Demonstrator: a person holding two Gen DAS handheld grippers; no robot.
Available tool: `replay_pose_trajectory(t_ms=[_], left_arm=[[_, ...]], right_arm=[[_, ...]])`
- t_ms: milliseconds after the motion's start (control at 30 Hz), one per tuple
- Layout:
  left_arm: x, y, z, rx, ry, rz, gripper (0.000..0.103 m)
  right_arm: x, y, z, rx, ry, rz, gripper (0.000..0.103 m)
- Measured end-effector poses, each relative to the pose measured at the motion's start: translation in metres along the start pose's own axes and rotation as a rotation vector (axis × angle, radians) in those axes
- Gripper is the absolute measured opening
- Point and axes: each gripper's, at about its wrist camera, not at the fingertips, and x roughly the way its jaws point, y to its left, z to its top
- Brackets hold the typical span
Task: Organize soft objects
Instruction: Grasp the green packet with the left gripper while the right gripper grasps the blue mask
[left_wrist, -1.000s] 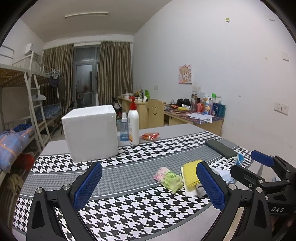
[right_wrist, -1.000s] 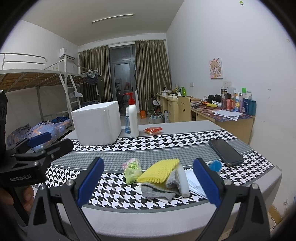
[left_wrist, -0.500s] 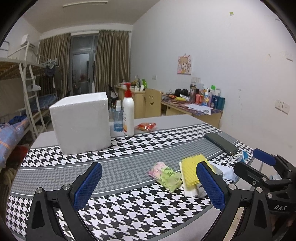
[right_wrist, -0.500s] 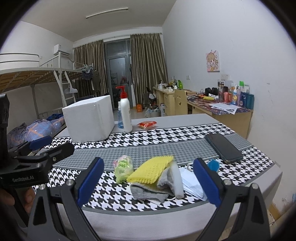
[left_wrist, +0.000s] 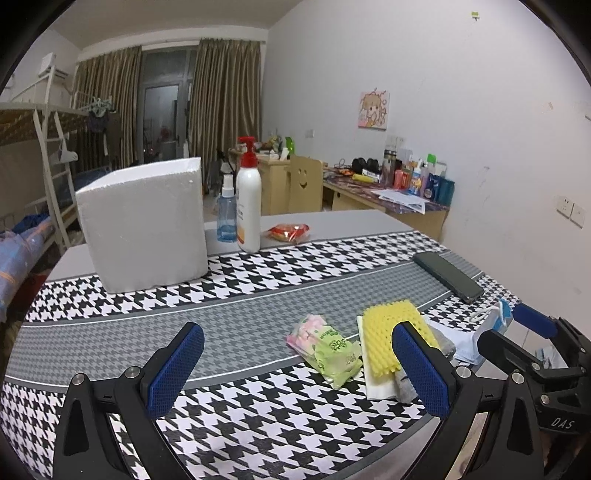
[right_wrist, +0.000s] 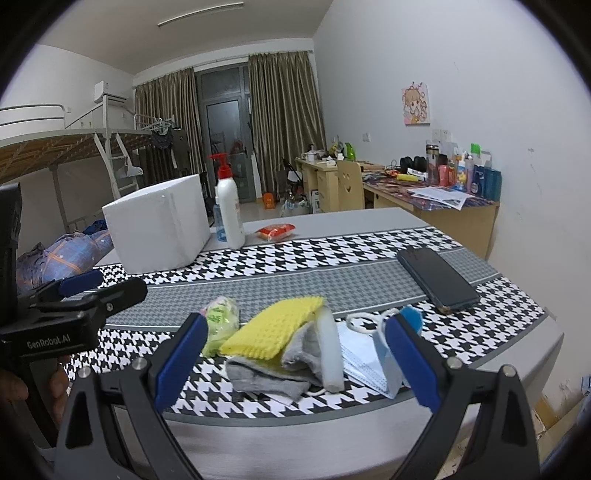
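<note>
A yellow sponge lies on top of a grey sock and a white foam strip near the table's front edge. Beside them sit a green tissue pack and blue face masks. My left gripper hovers open over the table, short of the tissue pack and the sponge. My right gripper is open too, its fingers either side of the pile, holding nothing. A white foam box stands at the back left.
A dark phone lies at the right. A lotion pump bottle, a small blue spray bottle and a red snack packet stand behind. The houndstooth cloth covers the table; a bunk bed and desks are beyond.
Both grippers have come slightly nearer to the pile and lower; the objects look larger. Nothing on the table has moved, and both stay open.
</note>
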Motion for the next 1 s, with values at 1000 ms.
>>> replay_pose_trajectory(t_ms=[1000], left_arm=[[0.074,-0.014,-0.003,-0.038,0.174,0.037,0.102]], right_arm=[[0.005,-0.042,0.003,0.031,0.009,-0.024,0.099]])
